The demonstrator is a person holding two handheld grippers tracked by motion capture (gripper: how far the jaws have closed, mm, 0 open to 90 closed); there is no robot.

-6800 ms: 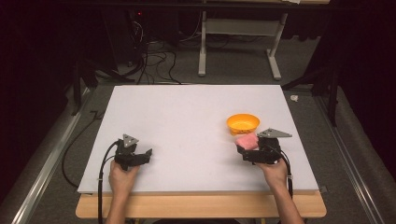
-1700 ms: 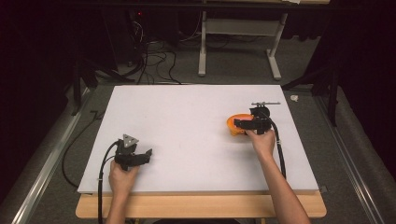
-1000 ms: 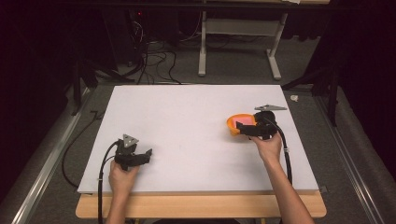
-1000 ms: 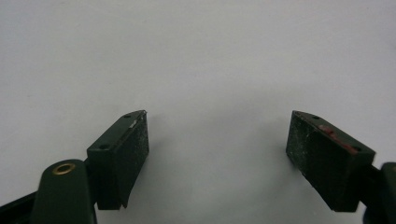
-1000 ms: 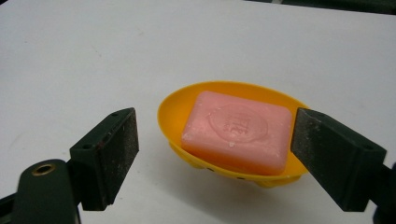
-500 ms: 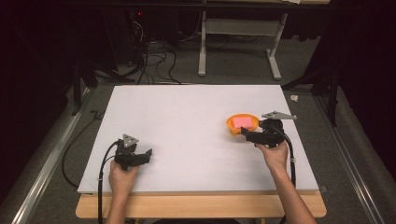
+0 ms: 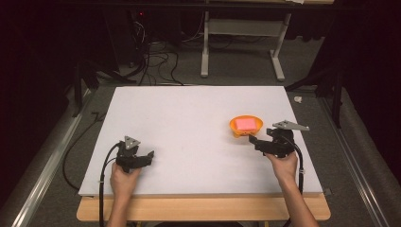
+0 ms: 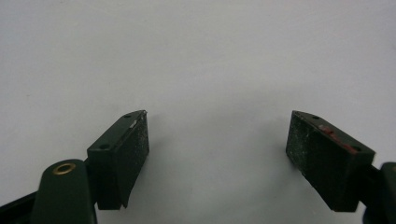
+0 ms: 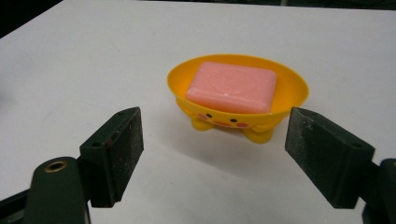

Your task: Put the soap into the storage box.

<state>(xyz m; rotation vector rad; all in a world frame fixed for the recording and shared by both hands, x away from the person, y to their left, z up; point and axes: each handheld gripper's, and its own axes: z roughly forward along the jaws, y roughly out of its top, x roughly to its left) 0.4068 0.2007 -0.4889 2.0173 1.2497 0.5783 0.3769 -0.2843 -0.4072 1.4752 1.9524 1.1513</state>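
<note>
Two tongs in play, both on my side of the white rectangular worktop (image 7: 189,118). Left tongs (image 7: 150,155) sit low near the front edge, jaws wide apart, nothing but bare white surface between them in the left gripper view (image 8: 217,149). I judge that hand idle.

Right tongs (image 7: 252,140) rest just short of the dish, jaws apart and empty; they have just been closing partway, with nothing between the pads (image 9: 123,144). In the right gripper view the jaws frame the dish from this side without touching it.

Beyond them: small orange-yellow plastic soap dish with a duck face and stubby feet (image 9: 294,91), standing upright on the right half of the worktop. Pink rectangular bar of soap (image 9: 231,87) lies flat inside it, fully within the rim. High view confirms the pink block in the orange dish (image 7: 245,124).

My reading: placement of soap into dish looks done, grip let go. What is left, as far as I can judge, is only clearing the right hand away from the dish. Farther back, the worktop is bare; dark floor with cables and a table frame (image 7: 241,42) beyond.
</note>
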